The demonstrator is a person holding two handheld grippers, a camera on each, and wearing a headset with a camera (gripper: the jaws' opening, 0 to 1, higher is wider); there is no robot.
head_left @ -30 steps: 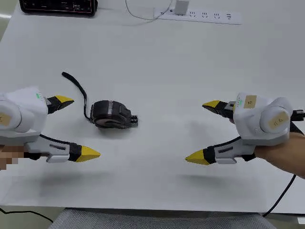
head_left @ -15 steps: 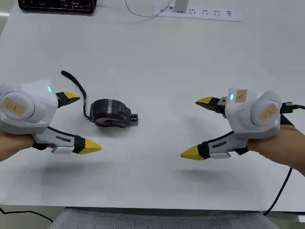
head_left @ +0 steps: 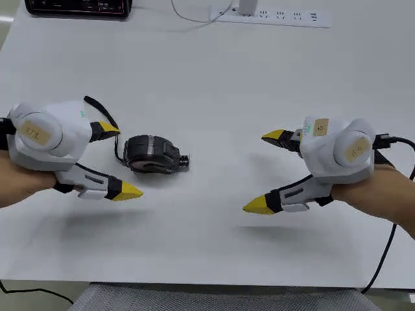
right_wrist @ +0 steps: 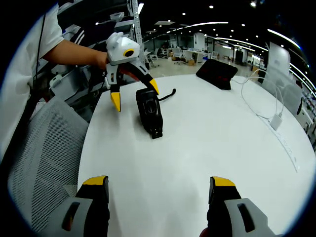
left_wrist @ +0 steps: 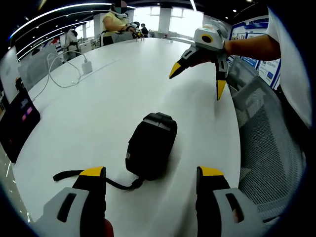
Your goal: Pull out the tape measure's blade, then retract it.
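A black tape measure (head_left: 153, 154) lies on the white table (head_left: 214, 84), its blade tip pointing right and its black wrist strap (head_left: 104, 116) curling off to the left. My left gripper (head_left: 117, 159) is open just left of the case, its yellow-tipped jaws on either side of the case's left end without touching. In the left gripper view the tape measure (left_wrist: 150, 144) sits a little beyond the open gripper (left_wrist: 150, 172). My right gripper (head_left: 267, 170) stands open well to the right, empty. From the right gripper view the tape measure (right_wrist: 149, 111) lies far ahead of the gripper (right_wrist: 158, 181).
A white power strip (head_left: 272, 16) with a plugged-in cable lies at the table's far edge, and a black device (head_left: 78, 6) rests at the far left corner. A grey mesh chair (head_left: 214, 298) stands at the near edge.
My left gripper has moved right and up toward the tape measure's left end. The right gripper has drifted a little left. The tape measure has stayed put.
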